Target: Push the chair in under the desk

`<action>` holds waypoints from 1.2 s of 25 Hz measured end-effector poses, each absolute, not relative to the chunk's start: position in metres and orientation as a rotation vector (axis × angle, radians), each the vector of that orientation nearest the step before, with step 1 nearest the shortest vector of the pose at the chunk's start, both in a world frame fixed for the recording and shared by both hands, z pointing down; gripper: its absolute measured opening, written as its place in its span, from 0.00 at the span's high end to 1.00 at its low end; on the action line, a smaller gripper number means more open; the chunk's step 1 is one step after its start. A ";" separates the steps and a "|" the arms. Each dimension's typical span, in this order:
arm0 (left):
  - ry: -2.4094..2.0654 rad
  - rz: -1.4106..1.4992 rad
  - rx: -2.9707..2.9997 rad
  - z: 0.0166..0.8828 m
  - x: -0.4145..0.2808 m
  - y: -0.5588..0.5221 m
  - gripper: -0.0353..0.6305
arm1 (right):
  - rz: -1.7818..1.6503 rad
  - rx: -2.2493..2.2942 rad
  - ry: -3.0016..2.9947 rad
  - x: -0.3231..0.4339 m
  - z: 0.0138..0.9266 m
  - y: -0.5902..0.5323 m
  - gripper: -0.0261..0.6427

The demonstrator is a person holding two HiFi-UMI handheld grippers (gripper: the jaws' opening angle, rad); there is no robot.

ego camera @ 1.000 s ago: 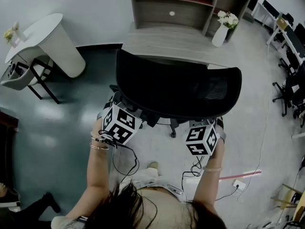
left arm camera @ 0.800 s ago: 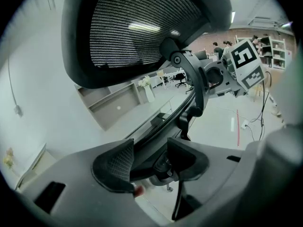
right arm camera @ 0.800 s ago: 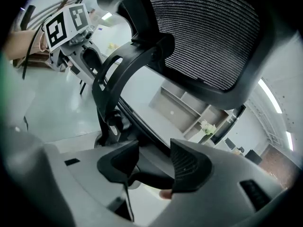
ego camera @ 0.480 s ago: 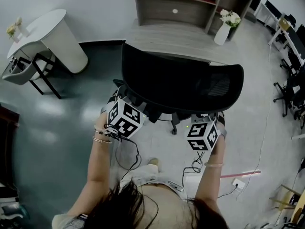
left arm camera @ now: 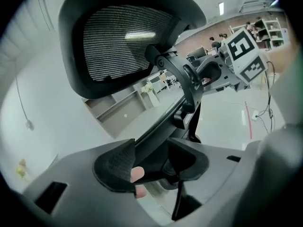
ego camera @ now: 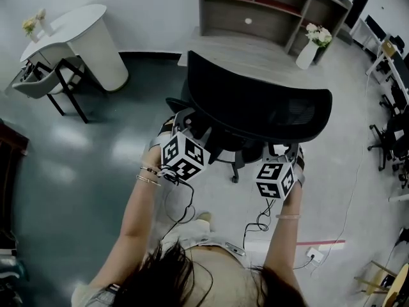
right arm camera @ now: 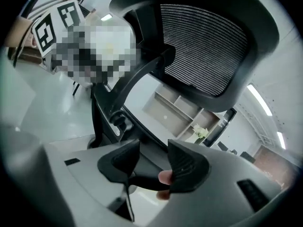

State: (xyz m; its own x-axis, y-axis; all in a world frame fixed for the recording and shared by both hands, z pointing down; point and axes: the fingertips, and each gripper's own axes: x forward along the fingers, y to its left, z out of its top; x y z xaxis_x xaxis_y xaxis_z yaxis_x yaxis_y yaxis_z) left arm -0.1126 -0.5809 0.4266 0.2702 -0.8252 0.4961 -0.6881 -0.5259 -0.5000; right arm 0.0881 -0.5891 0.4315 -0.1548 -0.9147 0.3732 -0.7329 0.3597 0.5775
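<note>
Head view: chair (ego camera: 255, 110) before desk (ego camera: 249, 48) | gripper views: jaws clasp its frame

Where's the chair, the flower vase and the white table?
chair (ego camera: 255, 110): head view, black backrest.
flower vase (ego camera: 307, 55): head view, white body.
white table (ego camera: 64, 25): head view, tabletop.

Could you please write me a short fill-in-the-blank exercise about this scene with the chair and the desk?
1. A dark bar of the black ____ passes between the jaws of the left gripper and of the right gripper.
2. The white vase beside the shelves holds ____.
3. In the head view, the round white table appears to the ____ of the chair.

Missing words: chair; flowers; left.
</note>
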 end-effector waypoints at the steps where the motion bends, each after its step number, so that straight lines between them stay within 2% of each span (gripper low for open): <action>1: 1.428 -1.089 -2.340 0.425 -0.113 -0.578 0.62 | -0.315 1.424 -1.963 0.087 0.432 -0.587 0.67; 10: 1.493 -0.997 -2.349 0.413 -0.120 -0.541 0.63 | -0.220 1.435 -2.034 0.087 0.429 -0.555 0.67; 16: 1.539 -0.925 -2.423 0.413 -0.119 -0.505 0.72 | -0.192 1.438 -2.094 0.078 0.422 -0.520 0.73; 30: 1.703 -0.696 -2.425 0.382 -0.100 -0.431 0.84 | -0.097 1.481 -2.219 0.082 0.401 -0.446 0.79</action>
